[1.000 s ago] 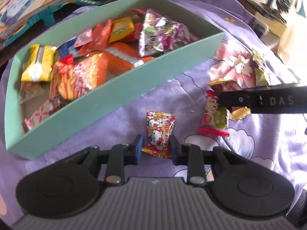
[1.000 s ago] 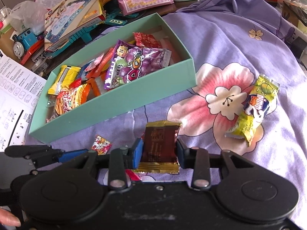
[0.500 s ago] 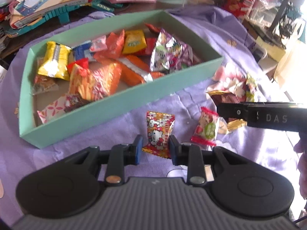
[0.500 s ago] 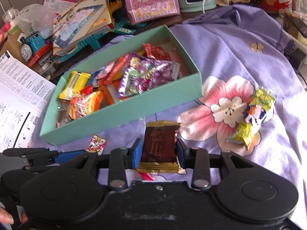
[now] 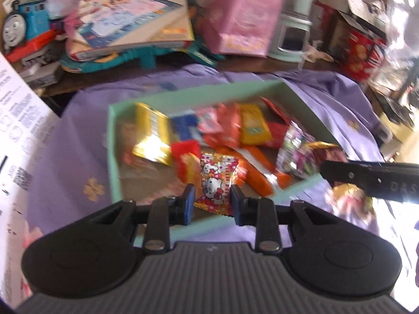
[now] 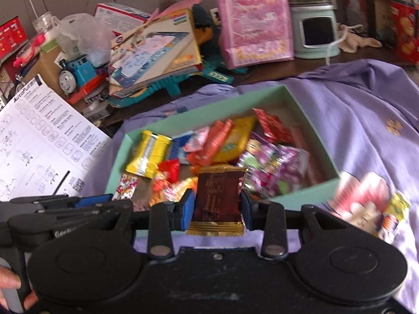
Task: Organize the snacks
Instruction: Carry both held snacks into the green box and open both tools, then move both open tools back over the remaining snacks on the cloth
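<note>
In the mint-green box [image 6: 311, 183], a heap of snack packets [image 6: 225, 144]

Daylight enters from the right, blowing out the lilac flowered cloth [image 5: 392, 209] there. Motion blur smears the mint-green cardboard box [image 5: 115, 162] and its wrappers. Fisheye distortion bends the edges, and corners darken.
</note>
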`<action>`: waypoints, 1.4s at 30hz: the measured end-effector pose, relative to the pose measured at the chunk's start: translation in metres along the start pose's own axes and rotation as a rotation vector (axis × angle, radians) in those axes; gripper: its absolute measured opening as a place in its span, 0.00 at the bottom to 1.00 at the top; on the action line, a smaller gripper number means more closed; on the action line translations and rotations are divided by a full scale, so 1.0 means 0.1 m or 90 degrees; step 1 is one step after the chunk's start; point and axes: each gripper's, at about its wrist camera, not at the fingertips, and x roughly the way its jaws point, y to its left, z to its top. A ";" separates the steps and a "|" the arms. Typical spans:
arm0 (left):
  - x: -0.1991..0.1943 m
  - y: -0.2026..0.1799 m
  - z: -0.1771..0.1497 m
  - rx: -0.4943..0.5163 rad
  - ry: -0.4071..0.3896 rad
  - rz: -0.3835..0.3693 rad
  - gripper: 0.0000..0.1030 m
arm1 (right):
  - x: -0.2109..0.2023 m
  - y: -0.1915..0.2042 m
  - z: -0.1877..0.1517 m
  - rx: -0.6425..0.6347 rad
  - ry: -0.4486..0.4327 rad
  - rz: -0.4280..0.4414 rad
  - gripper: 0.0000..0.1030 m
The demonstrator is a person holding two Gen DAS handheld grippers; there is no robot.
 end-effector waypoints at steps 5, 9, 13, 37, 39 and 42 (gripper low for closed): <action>0.12 0.30 0.17 -0.030 -0.001 0.028 0.27 | 0.22 0.17 0.12 -0.010 0.016 0.015 0.36; 0.25 0.46 0.22 -0.043 0.010 0.043 0.27 | 0.39 0.21 0.15 -0.008 0.031 0.018 0.36; 0.37 0.52 0.20 -0.050 0.024 0.050 0.27 | 0.53 0.23 0.20 -0.005 0.041 0.018 0.36; 0.26 0.08 0.14 -0.034 0.009 0.060 1.00 | 0.15 0.01 0.14 0.028 -0.009 -0.031 1.00; 0.20 0.02 0.14 -0.027 0.004 0.056 1.00 | 0.07 -0.02 0.12 0.029 -0.016 -0.034 1.00; 0.13 -0.12 0.10 -0.014 0.002 0.050 1.00 | -0.06 -0.09 0.09 0.037 -0.026 -0.040 1.00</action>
